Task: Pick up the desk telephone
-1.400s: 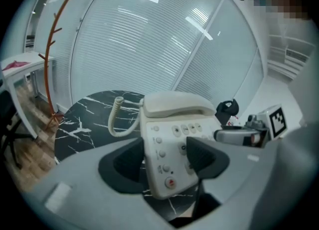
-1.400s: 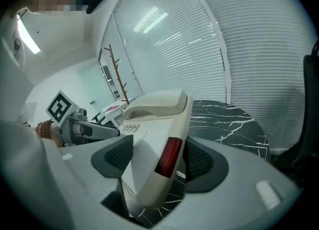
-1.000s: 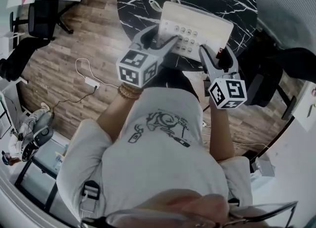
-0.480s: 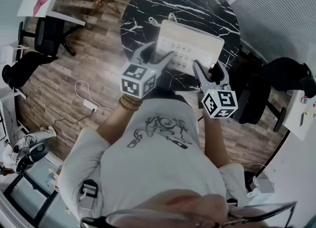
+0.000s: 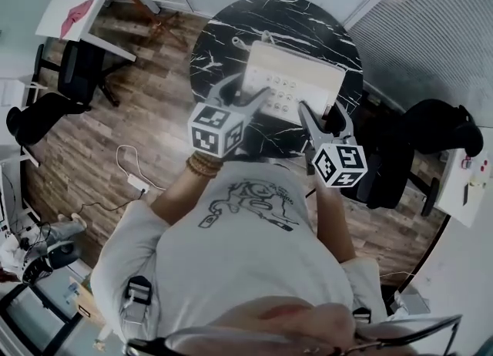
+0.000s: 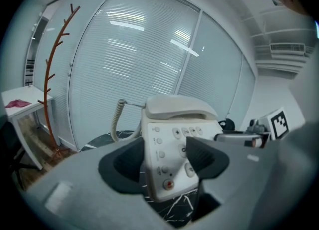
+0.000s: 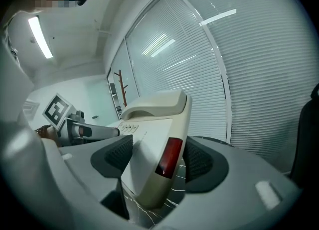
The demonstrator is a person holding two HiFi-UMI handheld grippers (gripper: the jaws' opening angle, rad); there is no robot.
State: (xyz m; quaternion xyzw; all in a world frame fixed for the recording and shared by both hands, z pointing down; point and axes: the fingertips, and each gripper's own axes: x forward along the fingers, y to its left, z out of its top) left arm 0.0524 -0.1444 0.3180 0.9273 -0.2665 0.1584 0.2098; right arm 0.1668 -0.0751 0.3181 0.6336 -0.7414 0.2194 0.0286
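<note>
Head view: the desk telephone (image 5: 296,77) is seen held over the black marble table (image 5: 223,31). Left gripper view: the left claw (image 6: 168,160) is clamped across its keypad edge. Right gripper view: the right claw (image 7: 157,162) is clamped on its red-striped side.

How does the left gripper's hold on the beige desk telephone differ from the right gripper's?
The left gripper clamps the beige desk telephone on its left side, over the buttons; the right gripper clamps its right side, beside a dark red strip. Both are shut on it.
</note>
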